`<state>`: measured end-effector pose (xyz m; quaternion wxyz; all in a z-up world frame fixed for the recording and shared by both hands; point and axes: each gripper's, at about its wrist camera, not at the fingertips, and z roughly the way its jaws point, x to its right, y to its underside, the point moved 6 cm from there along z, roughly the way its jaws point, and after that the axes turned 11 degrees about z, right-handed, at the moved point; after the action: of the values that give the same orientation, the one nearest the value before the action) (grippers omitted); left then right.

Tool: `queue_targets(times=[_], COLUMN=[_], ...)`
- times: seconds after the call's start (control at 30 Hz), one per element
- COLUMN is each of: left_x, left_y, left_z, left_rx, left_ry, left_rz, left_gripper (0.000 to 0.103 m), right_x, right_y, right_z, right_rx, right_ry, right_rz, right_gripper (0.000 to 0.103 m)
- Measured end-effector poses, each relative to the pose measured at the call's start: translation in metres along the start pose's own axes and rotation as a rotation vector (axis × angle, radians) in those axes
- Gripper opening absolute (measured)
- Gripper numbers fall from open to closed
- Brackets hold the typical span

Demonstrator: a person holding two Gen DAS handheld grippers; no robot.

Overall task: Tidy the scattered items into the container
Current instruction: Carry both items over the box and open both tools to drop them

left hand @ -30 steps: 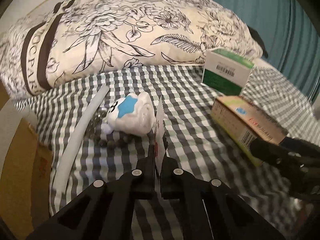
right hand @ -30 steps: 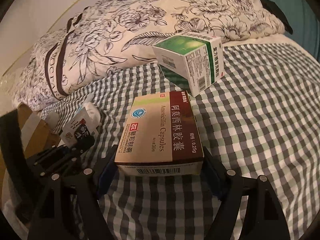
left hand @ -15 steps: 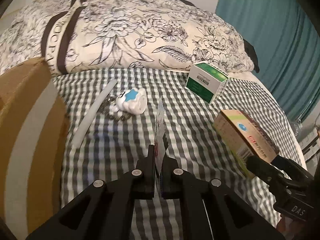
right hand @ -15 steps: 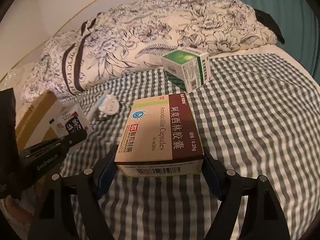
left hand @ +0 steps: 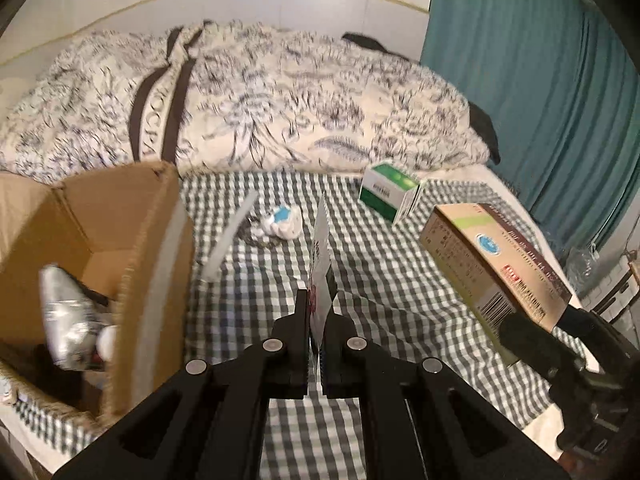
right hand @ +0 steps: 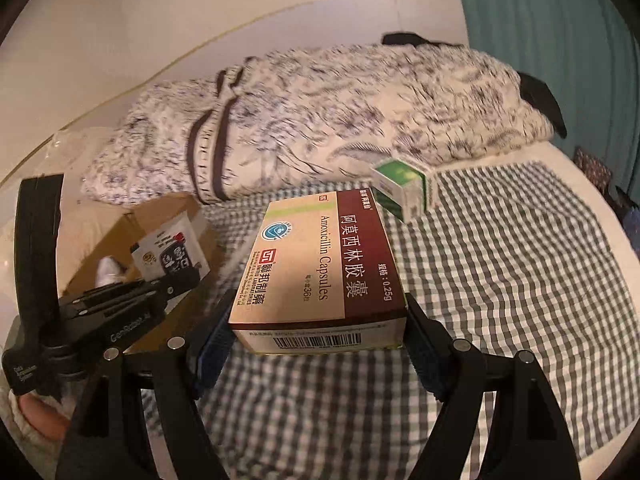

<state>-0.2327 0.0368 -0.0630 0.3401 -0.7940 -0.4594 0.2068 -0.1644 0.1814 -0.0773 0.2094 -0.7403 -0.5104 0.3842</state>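
My left gripper (left hand: 318,312) is shut on a thin white sachet (left hand: 320,256), held edge-on above the checked bed; it also shows in the right wrist view (right hand: 172,256) over the box. My right gripper (right hand: 320,320) is shut on a tan and maroon Amoxicillin box (right hand: 324,264), lifted off the bed and seen at right in the left wrist view (left hand: 492,264). An open cardboard box (left hand: 152,240) stands at left with a silver pouch (left hand: 66,316) inside. A green and white box (left hand: 390,192), a white and blue toy (left hand: 282,222) and a white tube (left hand: 230,236) lie on the bed.
A floral pillow (left hand: 248,104) lies along the back of the bed. A teal curtain (left hand: 540,80) hangs at right. The checked sheet (right hand: 500,280) ends at the bed's right edge. A wicker rim (left hand: 44,400) lies under the cardboard box.
Both grippers have pulled back and up with their items. The cardboard box has come further into view at left, and the items on the bed look smaller and farther.
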Motion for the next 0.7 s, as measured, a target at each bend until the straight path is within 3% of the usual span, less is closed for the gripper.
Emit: queue_targets(times=[0.33,0.7], left_x=[-0.053,-0.145], left_y=[0.008,0.037], left_z=[-0.068,-0.085], left_rx=[0.071,0.056], left_ry=[-0.054,-0.124], left_rz=[-0.043,-0.123], left_gripper=[0.003,0.004], right_x=[-0.082,-0.181], right_y=[0.008,0.022], right_z=[-0.048,-0.029], right_rx=[0.042,0.006], right_ry=[-0.079,-0.176], right_rz=[-0.107,-0.211], right_gripper=[0.077,0.077])
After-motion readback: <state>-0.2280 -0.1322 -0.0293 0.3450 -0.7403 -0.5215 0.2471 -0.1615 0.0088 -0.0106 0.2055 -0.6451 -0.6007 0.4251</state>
